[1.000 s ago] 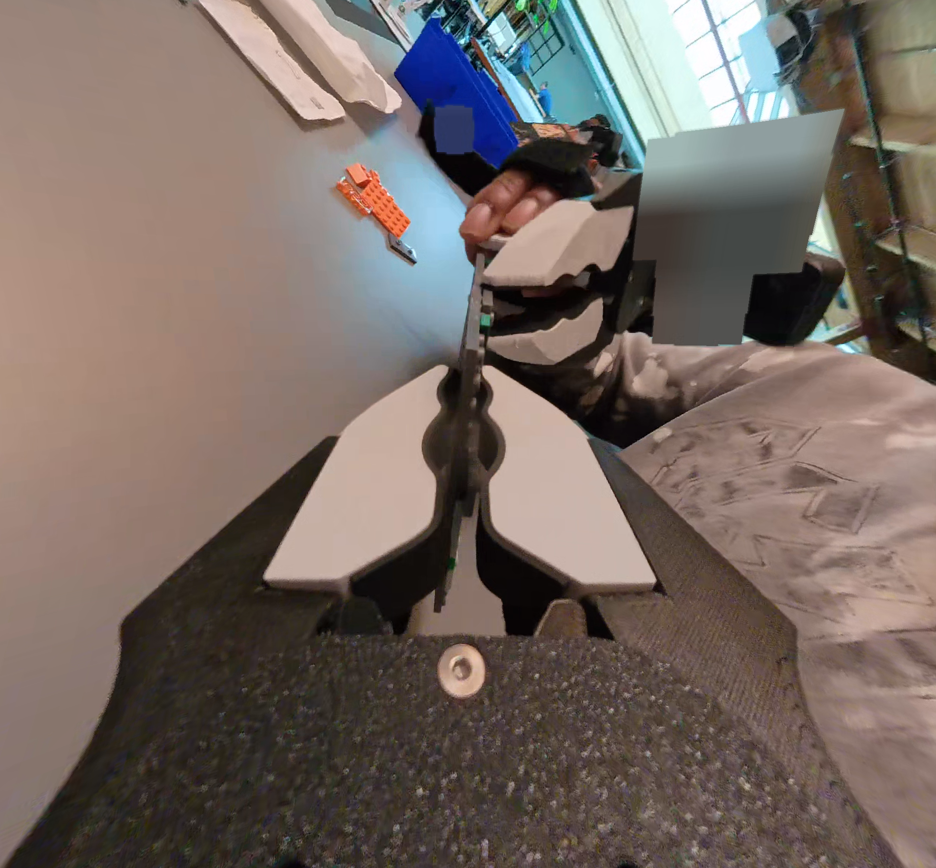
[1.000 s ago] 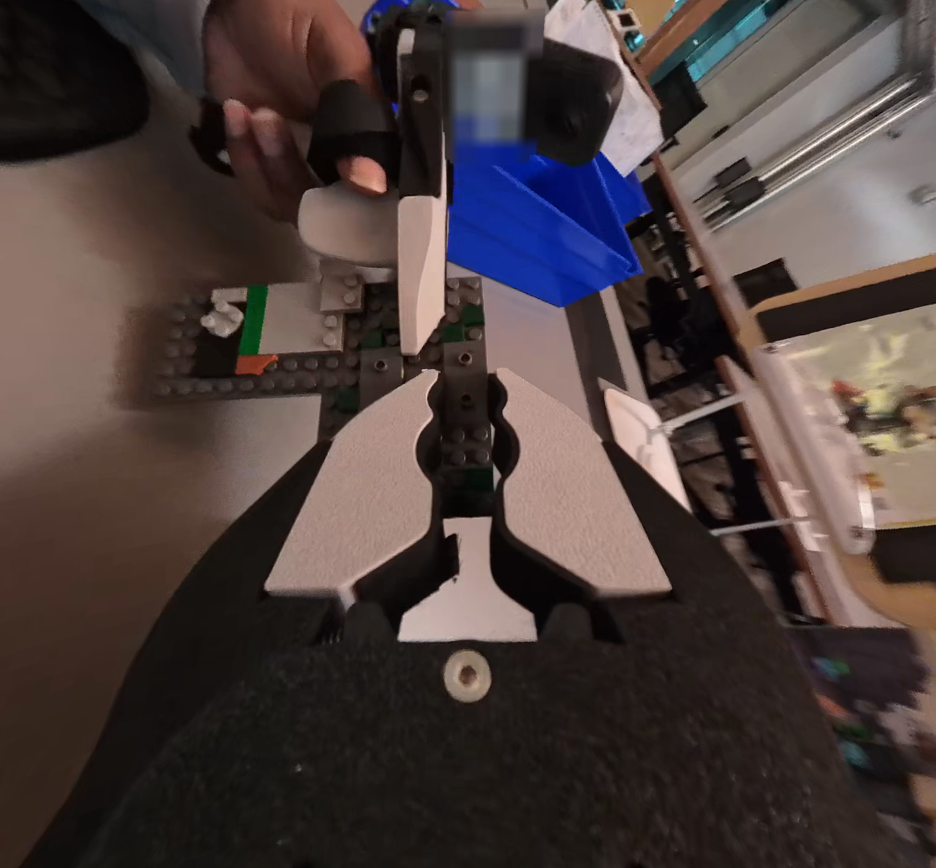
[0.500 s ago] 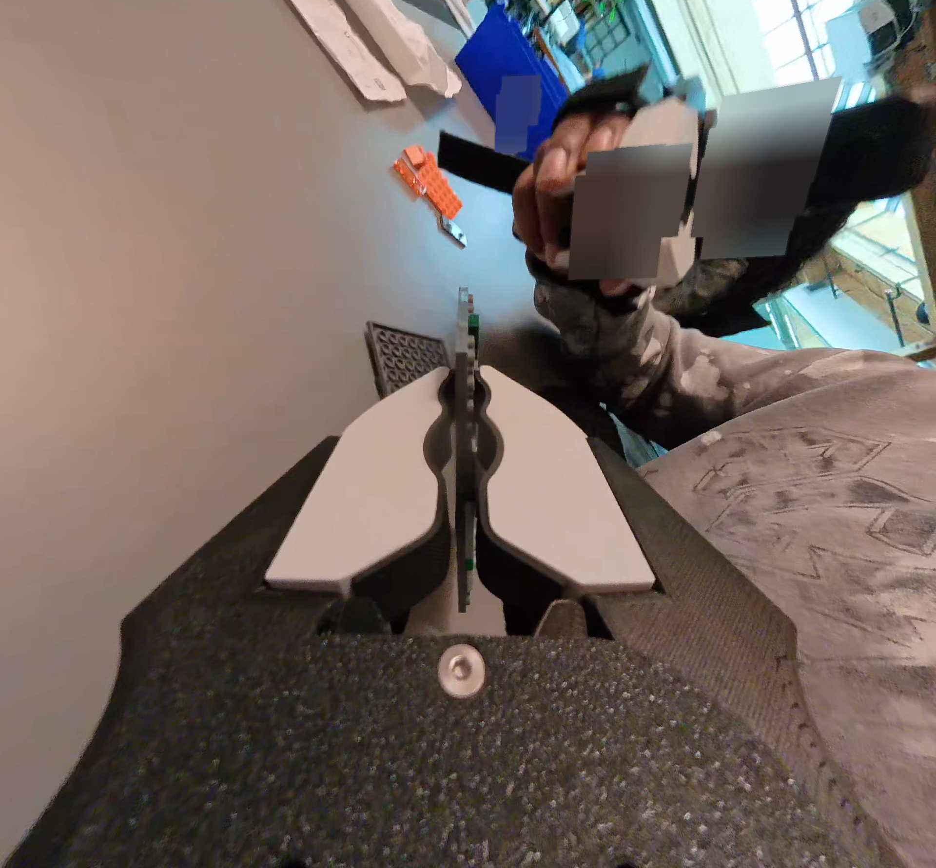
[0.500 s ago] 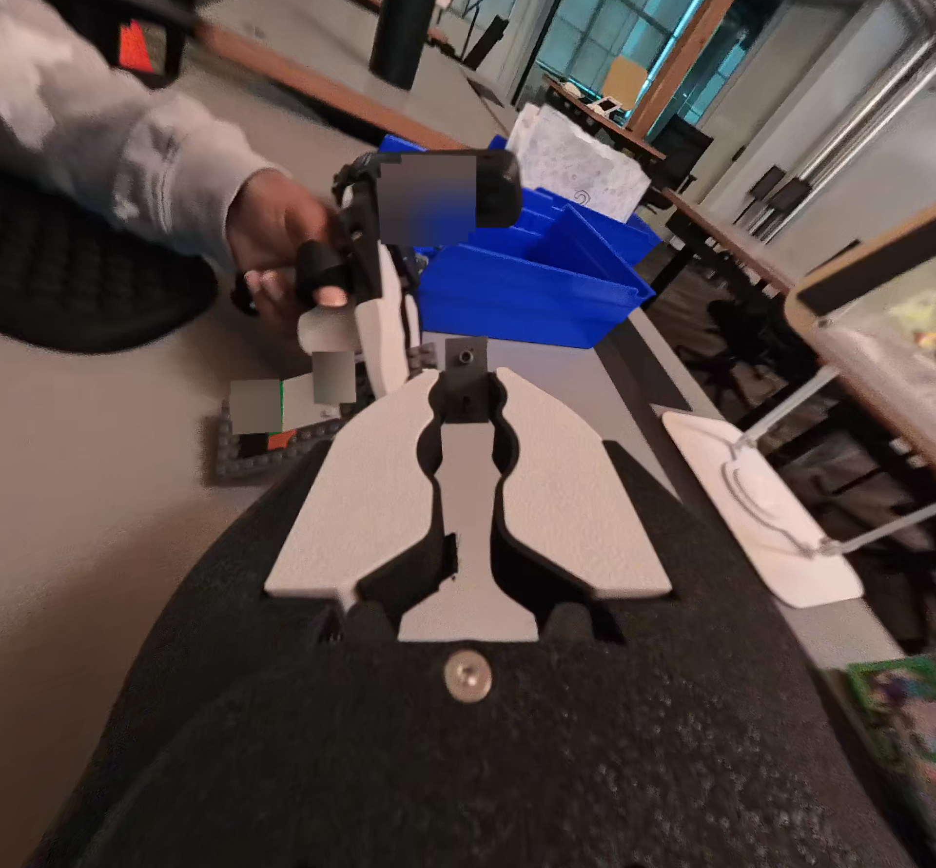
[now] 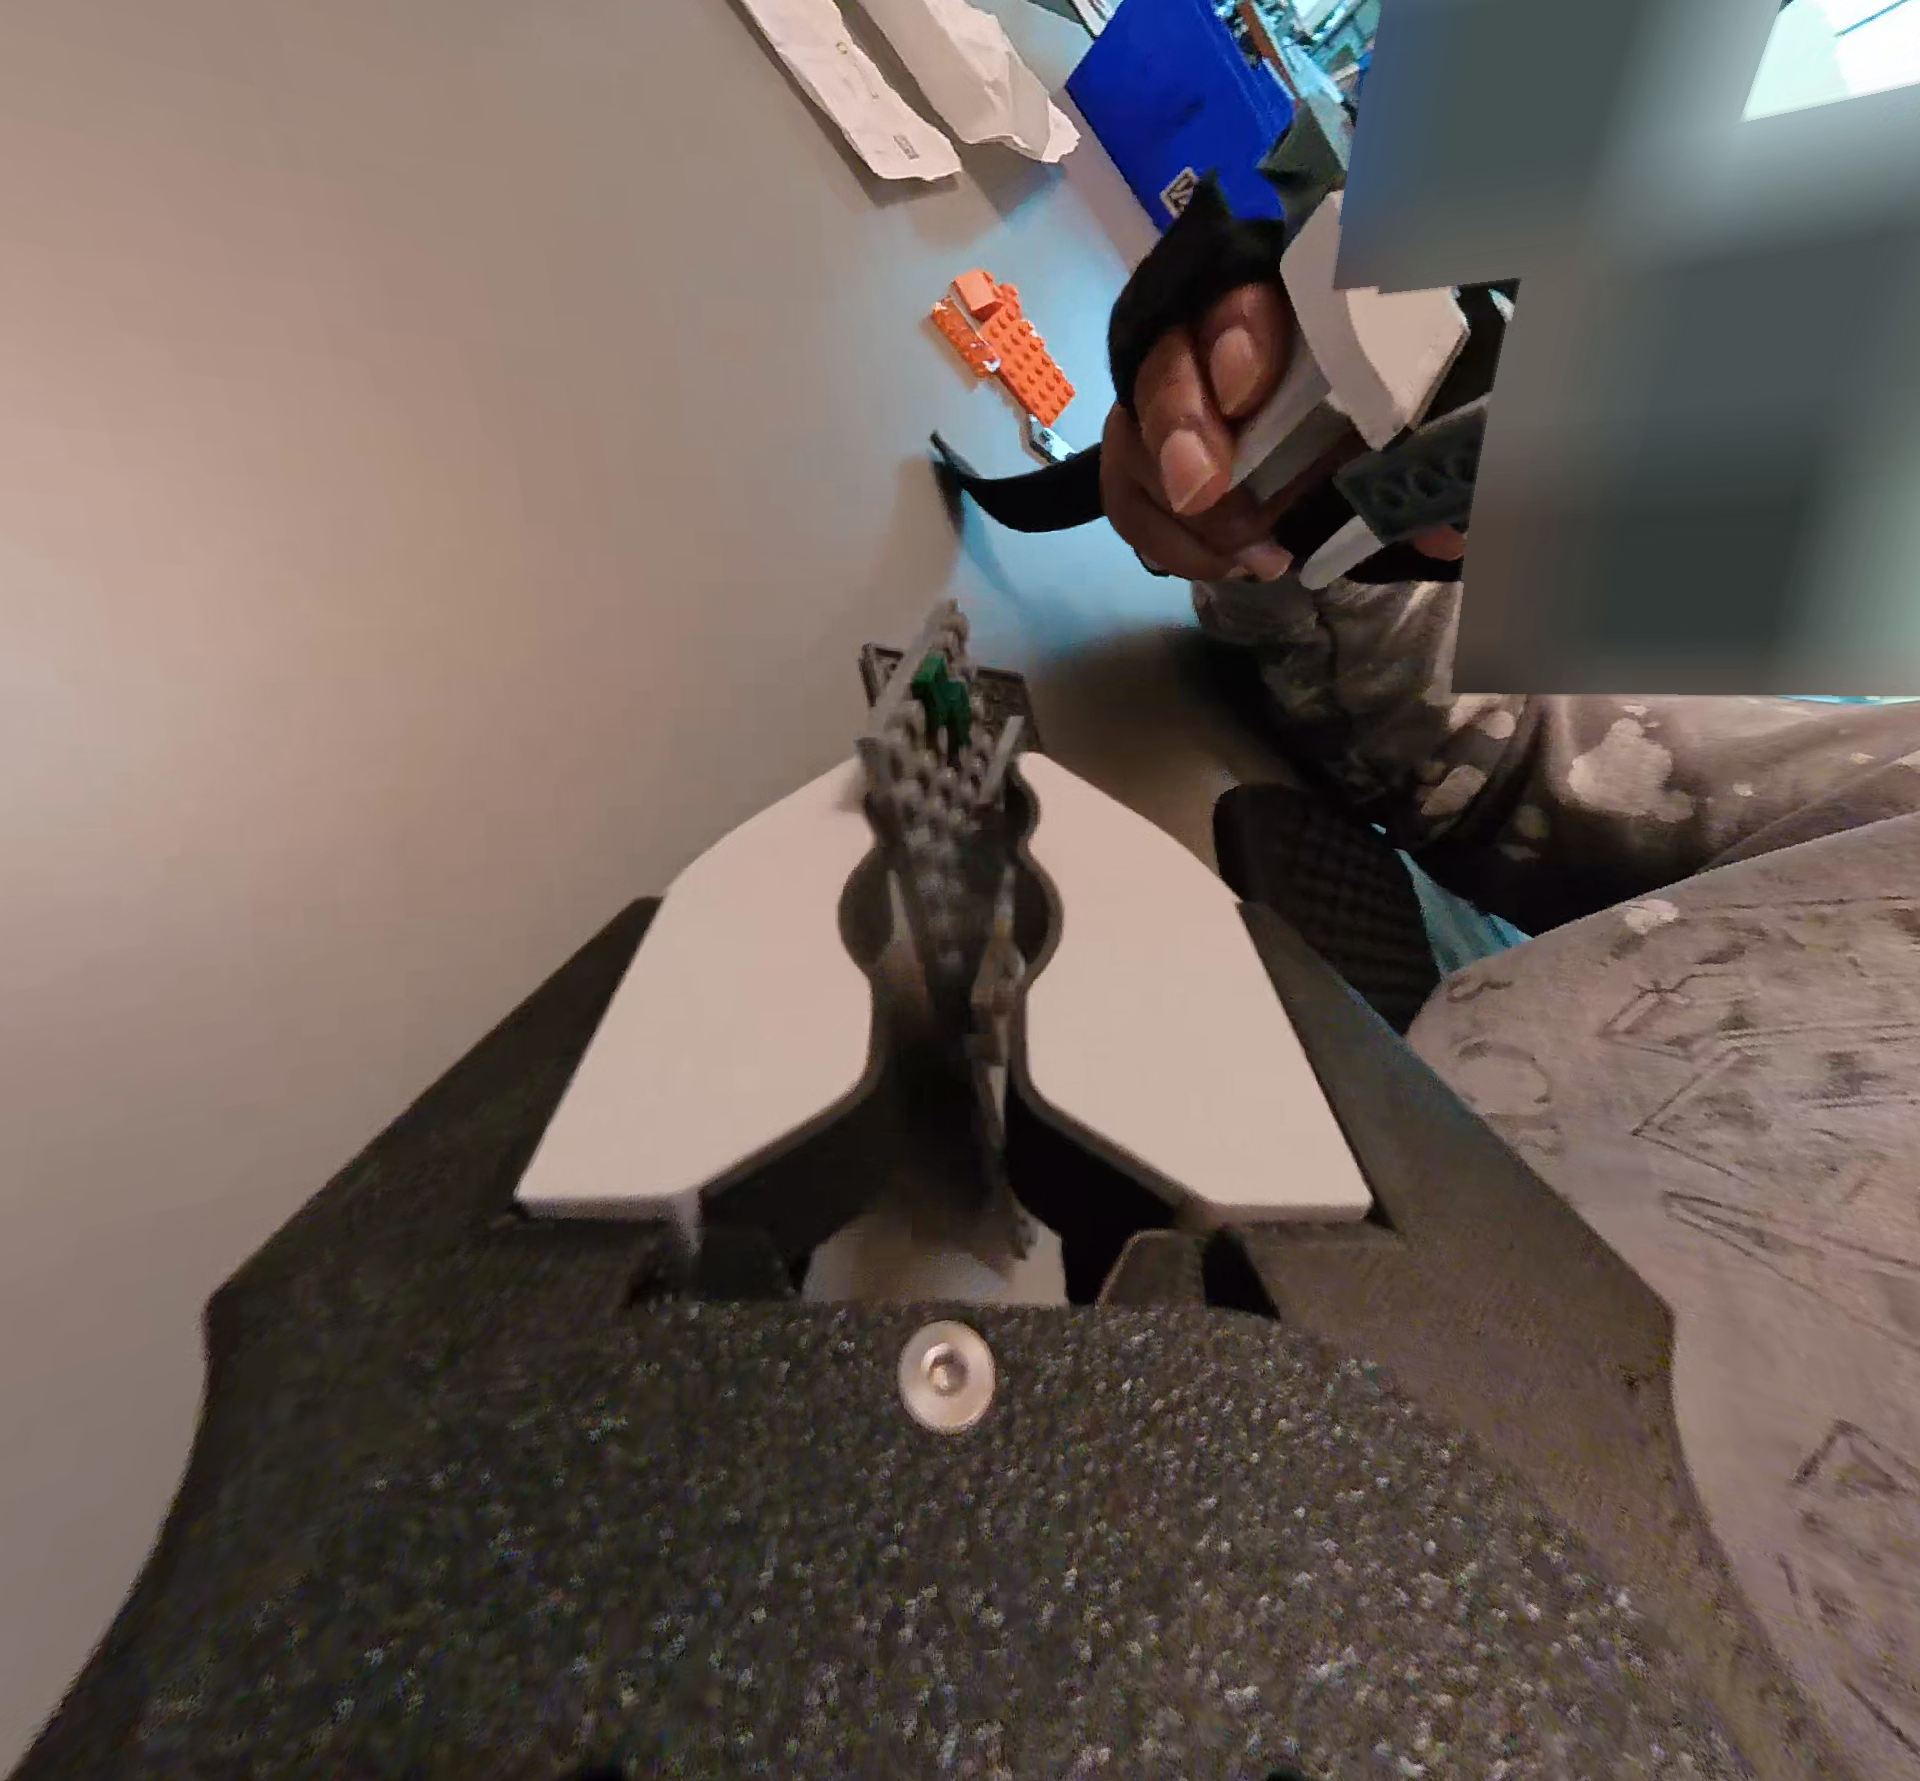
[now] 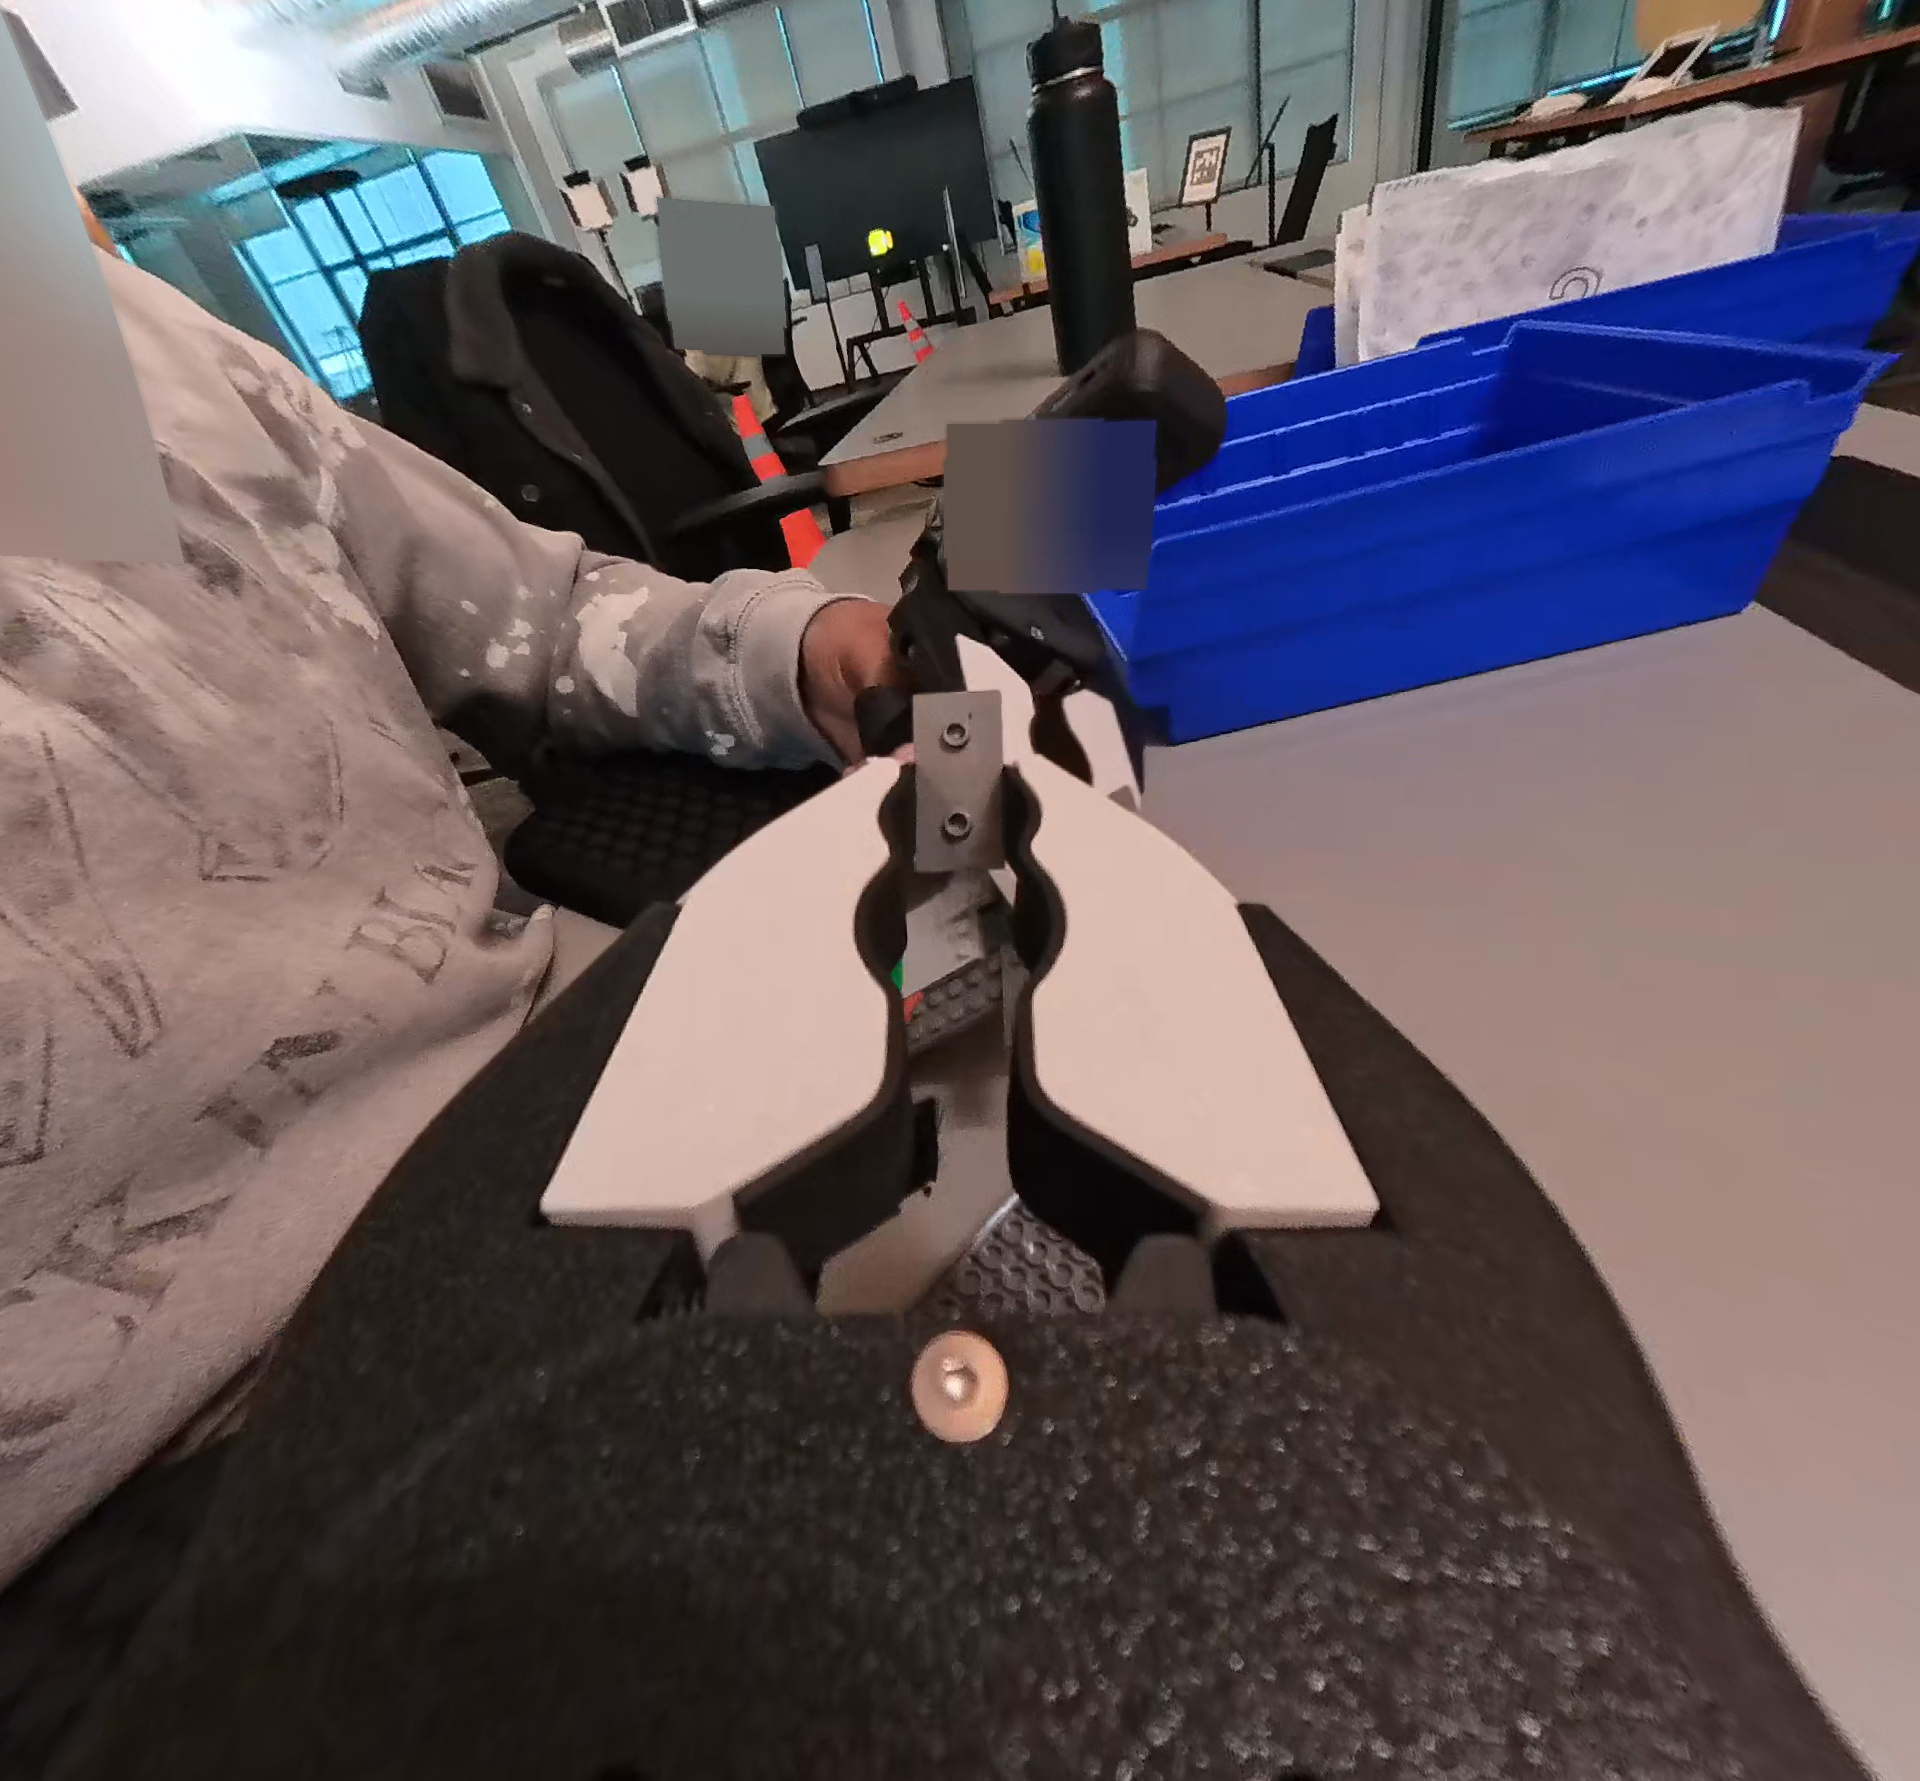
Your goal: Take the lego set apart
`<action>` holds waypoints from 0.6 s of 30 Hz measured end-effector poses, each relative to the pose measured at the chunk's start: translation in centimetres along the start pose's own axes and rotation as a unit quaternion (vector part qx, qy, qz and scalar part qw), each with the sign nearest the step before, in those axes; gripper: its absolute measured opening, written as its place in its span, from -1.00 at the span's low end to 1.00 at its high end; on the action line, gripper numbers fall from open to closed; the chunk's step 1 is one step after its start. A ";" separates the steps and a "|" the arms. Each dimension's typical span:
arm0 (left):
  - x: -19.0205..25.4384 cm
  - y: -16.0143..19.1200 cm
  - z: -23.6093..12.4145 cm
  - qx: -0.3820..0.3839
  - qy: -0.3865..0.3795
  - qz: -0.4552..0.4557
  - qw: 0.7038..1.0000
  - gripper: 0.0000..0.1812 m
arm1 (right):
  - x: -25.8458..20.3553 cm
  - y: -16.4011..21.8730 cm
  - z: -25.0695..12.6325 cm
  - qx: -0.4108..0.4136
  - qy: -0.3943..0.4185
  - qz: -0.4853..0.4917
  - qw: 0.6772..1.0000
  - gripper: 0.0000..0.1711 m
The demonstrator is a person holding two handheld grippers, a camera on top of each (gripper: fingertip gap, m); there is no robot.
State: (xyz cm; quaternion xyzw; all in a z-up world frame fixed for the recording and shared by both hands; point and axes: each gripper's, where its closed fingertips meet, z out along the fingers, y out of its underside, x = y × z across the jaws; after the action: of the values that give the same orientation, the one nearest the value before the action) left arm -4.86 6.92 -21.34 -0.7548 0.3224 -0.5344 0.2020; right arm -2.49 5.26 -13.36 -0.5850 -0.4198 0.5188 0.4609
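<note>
Grey table [image 5: 416, 484] bears orange bricks [image 5: 1003, 349], papers [image 5: 831, 58], possibly a blue bin [image 6: 1507, 526].

Printing shows on the person's grey sweatshirt [image 6: 260, 900] and a framed sign [image 6: 1205, 165], neither repeated here.

A matt, smooth grey table [image 5: 364, 484] is lying under glossy orange plastic bricks [image 5: 1003, 349]. The studded grey plastic lego plate [image 5: 935, 775] is sitting between smooth white fingers [image 5: 727, 1004]. Crumpled paper [image 5: 914, 17] is resting beside a shiny blue plastic bin [image 6: 1507, 526].
</note>
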 end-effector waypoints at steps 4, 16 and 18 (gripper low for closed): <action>-1.0 -1.0 -1.2 0.025 -0.058 0.049 0.997 -0.56 | -0.2 0.6 0.6 -0.010 -0.004 0.002 1.000 -0.82; 2.8 -2.2 -2.8 0.058 -0.036 0.130 0.989 -0.70 | 0.6 3.8 2.4 -0.106 0.063 -0.093 0.988 -0.82; 3.9 -1.5 -2.4 0.041 0.008 0.100 0.994 -0.72 | 0.6 4.3 2.9 -0.131 0.085 -0.139 0.978 -0.82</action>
State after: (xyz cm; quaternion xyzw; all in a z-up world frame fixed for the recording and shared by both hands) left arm -5.85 5.35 -16.95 -0.7056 0.3758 -0.5304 0.2822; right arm -5.25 5.16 -17.77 -0.6179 -0.5210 0.3384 0.4819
